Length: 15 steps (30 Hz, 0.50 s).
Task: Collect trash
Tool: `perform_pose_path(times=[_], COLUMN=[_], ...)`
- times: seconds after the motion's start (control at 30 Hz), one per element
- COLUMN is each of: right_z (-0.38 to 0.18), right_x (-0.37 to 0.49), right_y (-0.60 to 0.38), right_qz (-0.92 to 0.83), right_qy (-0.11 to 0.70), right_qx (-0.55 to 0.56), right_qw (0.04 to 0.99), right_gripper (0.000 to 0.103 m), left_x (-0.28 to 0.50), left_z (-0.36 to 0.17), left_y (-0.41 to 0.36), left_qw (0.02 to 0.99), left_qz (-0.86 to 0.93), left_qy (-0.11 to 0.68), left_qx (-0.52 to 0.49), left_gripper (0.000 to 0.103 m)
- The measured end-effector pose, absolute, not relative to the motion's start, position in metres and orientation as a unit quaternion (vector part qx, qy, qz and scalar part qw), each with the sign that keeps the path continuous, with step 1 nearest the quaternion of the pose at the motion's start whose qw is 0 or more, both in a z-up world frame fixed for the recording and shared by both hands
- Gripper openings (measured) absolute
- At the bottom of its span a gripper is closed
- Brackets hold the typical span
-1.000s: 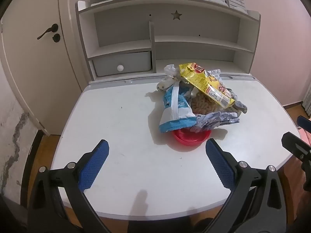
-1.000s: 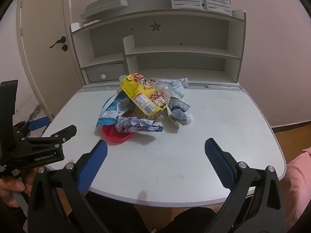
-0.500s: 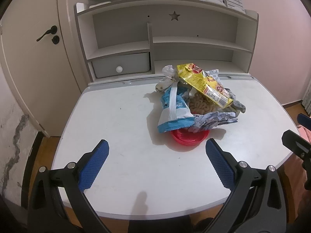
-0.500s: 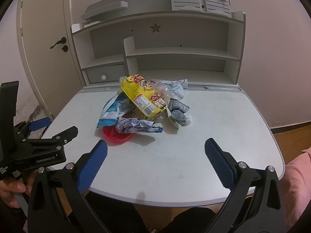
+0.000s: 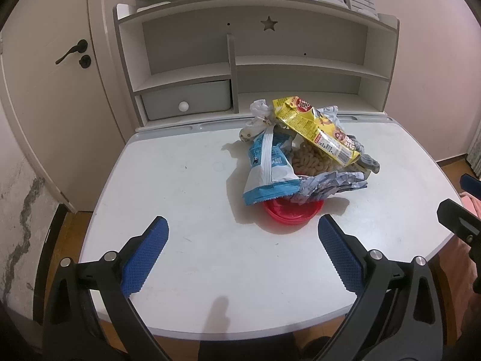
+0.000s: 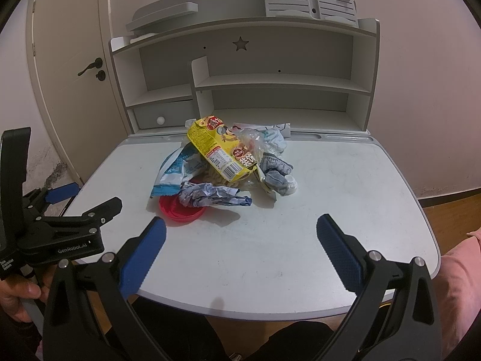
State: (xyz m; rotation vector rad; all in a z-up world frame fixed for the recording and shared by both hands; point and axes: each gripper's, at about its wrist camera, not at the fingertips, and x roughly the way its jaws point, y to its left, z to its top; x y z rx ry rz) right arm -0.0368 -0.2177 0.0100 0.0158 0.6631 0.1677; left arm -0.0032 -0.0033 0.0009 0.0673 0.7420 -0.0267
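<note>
Left cam: my left tongs (image 5: 240, 242) are spread wide with nothing in them, low over the counter (image 5: 180, 198). The trash pile (image 5: 303, 156) sits just ahead, a bit right, on a red bowl (image 5: 293, 212).

Right cam: my right tongs (image 6: 240, 240) are wide open too, empty. The pile (image 6: 222, 165) is ahead, slightly left.

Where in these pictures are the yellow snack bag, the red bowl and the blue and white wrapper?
yellow snack bag (image 6: 221, 150), right wrist view, middle of its printed face.
red bowl (image 5: 293, 212), left wrist view, its near rim below the wrappers.
blue and white wrapper (image 5: 267, 165), left wrist view, its flat middle panel.
</note>
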Motion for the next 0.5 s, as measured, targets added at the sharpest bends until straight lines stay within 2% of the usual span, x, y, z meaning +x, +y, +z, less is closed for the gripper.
perform_pose_path(times=[0.5], right_z=[0.0112], right_x=[-0.0381], right_y=[-0.2183], right_qz=[0.082], right_qy=[0.324], right_qx=[0.009], right_qw=[0.942], right_gripper=[0.097], left_x=[-0.0072], left_z=[-0.0005], left_y=[-0.0042], left_qw=[0.931], left_qz=[-0.016], left_qy=[0.363], left_qx=[0.034], left_gripper=[0.097])
